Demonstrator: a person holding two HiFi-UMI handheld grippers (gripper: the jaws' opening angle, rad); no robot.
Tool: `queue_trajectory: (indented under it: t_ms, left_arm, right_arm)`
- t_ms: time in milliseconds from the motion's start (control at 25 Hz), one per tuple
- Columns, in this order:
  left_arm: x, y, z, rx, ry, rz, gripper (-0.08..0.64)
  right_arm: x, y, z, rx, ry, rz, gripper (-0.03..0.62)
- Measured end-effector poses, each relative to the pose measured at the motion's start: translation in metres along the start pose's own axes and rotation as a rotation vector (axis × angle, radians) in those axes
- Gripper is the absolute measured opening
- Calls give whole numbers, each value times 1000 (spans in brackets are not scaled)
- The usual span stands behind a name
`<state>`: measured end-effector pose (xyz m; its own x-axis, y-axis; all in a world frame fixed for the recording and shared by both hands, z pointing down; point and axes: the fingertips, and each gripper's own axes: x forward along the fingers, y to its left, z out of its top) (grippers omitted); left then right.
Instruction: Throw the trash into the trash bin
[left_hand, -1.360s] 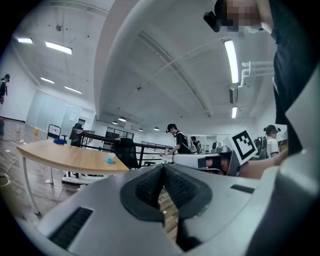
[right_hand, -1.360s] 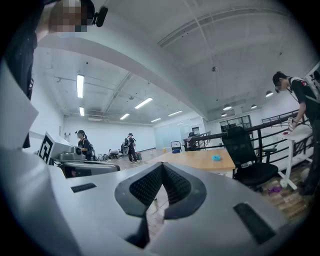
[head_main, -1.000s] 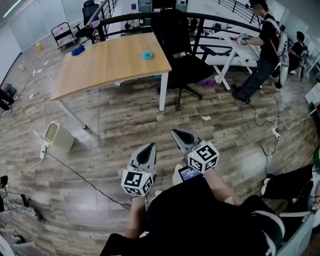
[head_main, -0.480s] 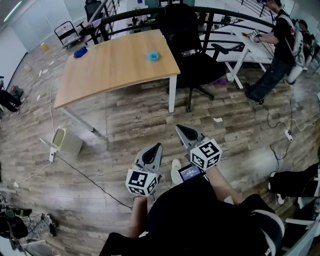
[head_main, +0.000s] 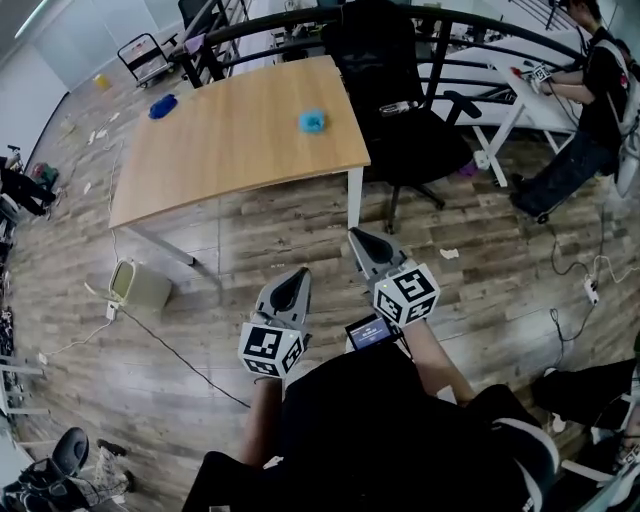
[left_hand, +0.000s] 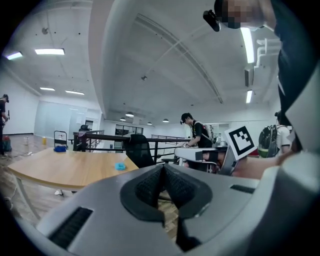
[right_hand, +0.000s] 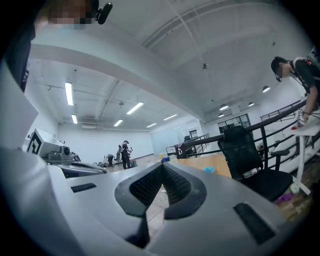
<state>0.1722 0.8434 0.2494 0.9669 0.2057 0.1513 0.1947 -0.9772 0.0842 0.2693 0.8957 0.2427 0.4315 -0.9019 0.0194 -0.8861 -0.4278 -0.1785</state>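
Note:
A crumpled blue piece of trash (head_main: 313, 121) lies on the wooden table (head_main: 230, 140), near its right end. It also shows in the left gripper view as blue trash (left_hand: 120, 166) and in the right gripper view as blue trash (right_hand: 208, 170). A pale trash bin (head_main: 140, 286) stands on the floor left of the table. My left gripper (head_main: 296, 279) and right gripper (head_main: 359, 241) are held side by side in front of me, short of the table. Both point at it, shut with nothing between the jaws.
A second blue object (head_main: 161, 104) sits at the table's far left corner. A black office chair (head_main: 400, 110) stands by the table's right end. A person (head_main: 590, 90) works at a white desk at far right. A cable (head_main: 180, 355) and paper scraps (head_main: 448, 253) lie on the floor.
I have walked toward the table: it and the blue trash sit closer and more central in the head view. Both grippers travelled forward together and stayed shut.

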Motion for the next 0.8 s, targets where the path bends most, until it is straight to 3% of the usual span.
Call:
queue_trajectory:
  t_ms: [160, 400, 600, 800]
  left_arm:
    - [30, 19, 6, -13, 21, 20, 8]
    - [67, 61, 7, -34, 17, 32, 8]
    - [117, 100, 10, -19, 13, -33, 8]
    - [166, 164, 39, -4, -35, -72, 8]
  right_arm:
    - [28, -29, 1, 36, 35, -23, -5]
    - [73, -57, 9, 0, 42, -31, -5]
    - [120, -80, -6, -12, 80, -45, -5]
    - [192, -103, 8, -46, 94, -76, -5]
